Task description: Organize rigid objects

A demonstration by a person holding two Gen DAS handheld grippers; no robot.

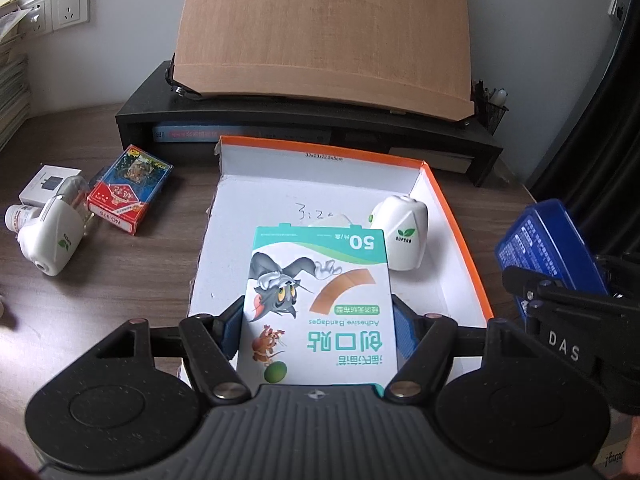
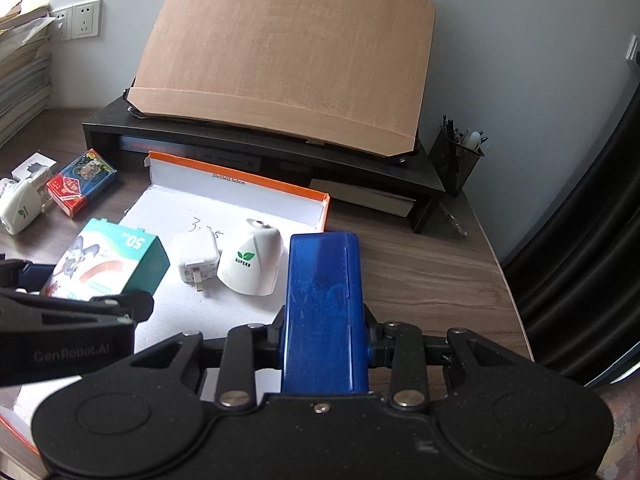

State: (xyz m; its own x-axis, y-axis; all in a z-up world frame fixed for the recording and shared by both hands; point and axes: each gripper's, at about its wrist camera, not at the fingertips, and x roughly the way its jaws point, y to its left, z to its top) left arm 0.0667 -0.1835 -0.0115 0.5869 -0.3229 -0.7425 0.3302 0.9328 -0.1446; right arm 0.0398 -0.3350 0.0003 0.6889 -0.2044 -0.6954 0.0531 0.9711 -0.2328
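Note:
My left gripper [image 1: 318, 316] is shut on a green and white bandage box [image 1: 320, 300] and holds it over the orange-rimmed white box [image 1: 456, 216]. The bandage box also shows in the right wrist view [image 2: 108, 260]. My right gripper [image 2: 324, 332] is shut on a blue plastic case [image 2: 324, 304], held above the white box's right edge [image 2: 320, 204]. Inside the white box lie a white SUPERB device [image 2: 252, 258] and a white plug charger [image 2: 196, 260].
On the desk at left lie a red card pack [image 1: 126, 190], a second white SUPERB device [image 1: 52, 236], a small bottle [image 1: 20, 216] and a white carton [image 1: 48, 184]. A black monitor riser [image 1: 304, 120] with a wooden board stands behind. A mesh pen cup [image 2: 456, 156] stands at right.

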